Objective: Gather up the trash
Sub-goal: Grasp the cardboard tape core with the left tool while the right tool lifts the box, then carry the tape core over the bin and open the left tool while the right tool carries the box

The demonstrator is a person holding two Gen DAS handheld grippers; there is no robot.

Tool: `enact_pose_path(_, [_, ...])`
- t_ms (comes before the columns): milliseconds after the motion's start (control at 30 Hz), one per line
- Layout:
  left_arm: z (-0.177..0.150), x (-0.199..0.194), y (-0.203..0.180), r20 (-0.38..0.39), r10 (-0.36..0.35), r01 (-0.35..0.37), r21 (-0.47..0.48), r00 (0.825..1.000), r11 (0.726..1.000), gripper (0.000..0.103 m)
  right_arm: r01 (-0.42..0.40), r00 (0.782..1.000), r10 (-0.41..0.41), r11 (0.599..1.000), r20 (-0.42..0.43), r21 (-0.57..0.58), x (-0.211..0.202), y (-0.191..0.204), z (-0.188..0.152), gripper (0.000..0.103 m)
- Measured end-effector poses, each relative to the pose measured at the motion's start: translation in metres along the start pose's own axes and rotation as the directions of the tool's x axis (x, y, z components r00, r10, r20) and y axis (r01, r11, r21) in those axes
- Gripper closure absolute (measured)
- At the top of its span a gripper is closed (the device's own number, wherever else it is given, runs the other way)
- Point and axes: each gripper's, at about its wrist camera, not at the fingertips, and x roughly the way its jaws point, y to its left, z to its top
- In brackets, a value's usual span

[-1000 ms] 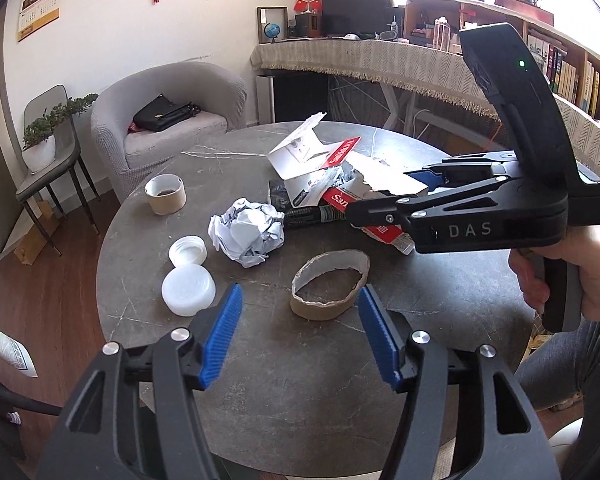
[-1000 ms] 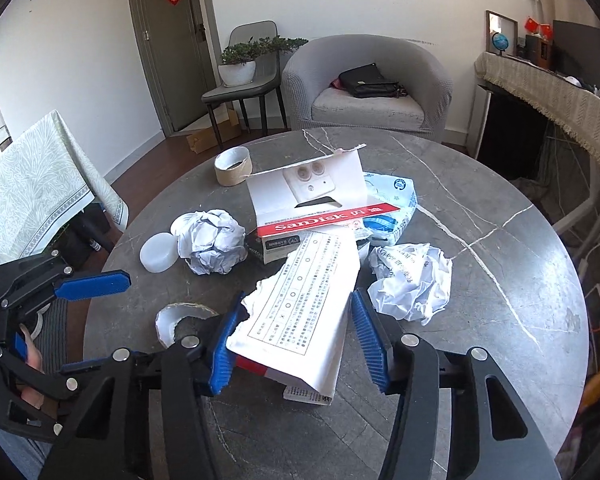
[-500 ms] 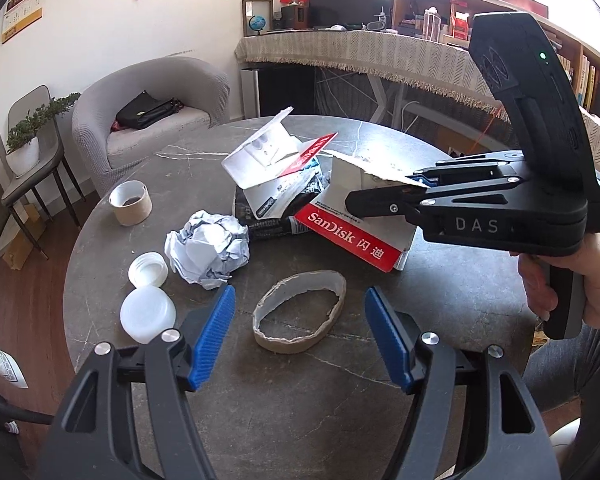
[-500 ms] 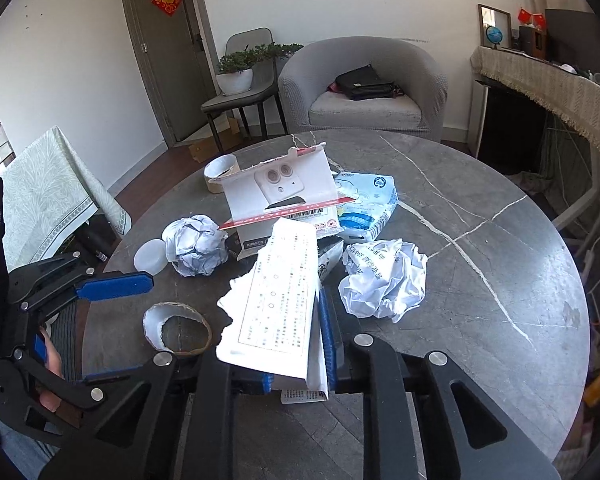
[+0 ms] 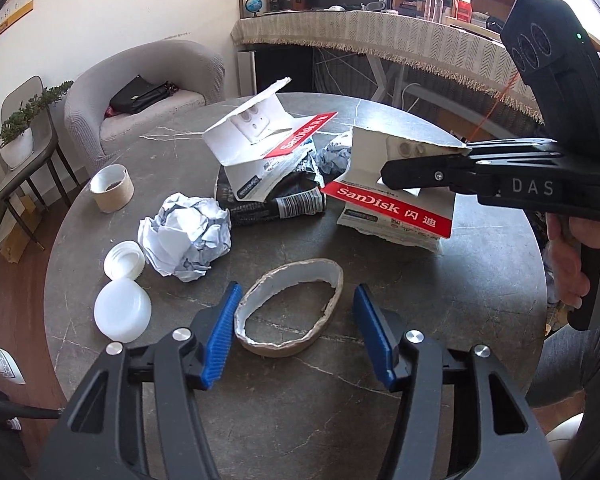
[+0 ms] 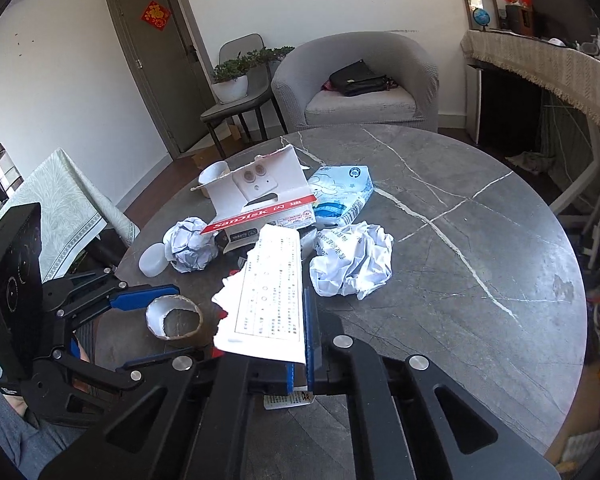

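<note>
My right gripper is shut on a torn red-and-white SanDisk package and holds it just above the round grey table; it also shows in the left wrist view. My left gripper is open, its blue pads either side of a squashed cardboard tape ring, low over the table. Other trash lies behind: a crumpled paper ball, a second SanDisk package, a white jar and its lid.
A cardboard tape core stands at the table's far left. A second crumpled paper and a blue-white packet lie near the middle. A grey armchair and a chair with a plant stand beyond the table.
My right gripper closed on the SanDisk package and lifted it off the pile. My left gripper moved in closer so its open pads now flank the tape ring.
</note>
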Motion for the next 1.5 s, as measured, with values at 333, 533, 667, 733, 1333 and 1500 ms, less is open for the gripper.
enact_pose_path(333, [-0.004, -0.016, 0.003, 0.037, -0.003, 0.004, -0.032, 0.999, 0.999, 0.054, -0.036, 0.999, 0.036, 0.999, 0.019, -0.007, -0.016, 0.011, 0.003, 0.102])
enact_pose_path(533, [-0.007, -0.034, 0.017, 0.077, 0.041, -0.034, -0.095, 0.996, 0.995, 0.054, -0.037, 0.999, 0.037, 0.999, 0.013, -0.038, -0.012, 0.026, 0.005, 0.103])
enact_pose_path(667, [-0.01, -0.047, 0.028, 0.105, 0.056, -0.042, -0.133, 0.993, 0.99, 0.054, -0.038, 0.999, 0.04, 0.998, 0.024, -0.054, -0.011, 0.034, 0.005, 0.103])
enact_pose_path(733, [-0.012, -0.055, 0.036, 0.125, 0.059, -0.039, -0.157, 0.99, 0.987, 0.054, -0.043, 0.998, 0.046, 0.997, 0.043, -0.069, -0.015, 0.039, 0.006, 0.103])
enact_pose_path(1333, [-0.067, -0.097, 0.123, 0.096, 0.249, -0.195, -0.381, 0.964, 0.904, 0.054, -0.163, 0.985, 0.169, 0.976, 0.033, -0.144, 0.006, 0.128, 0.027, 0.103])
enact_pose_path(1500, [-0.093, -0.098, 0.153, 0.025, 0.29, -0.249, -0.445, 0.957, 0.86, 0.054, -0.199, 0.979, 0.204, 0.966, 0.016, -0.162, 0.018, 0.155, 0.032, 0.103])
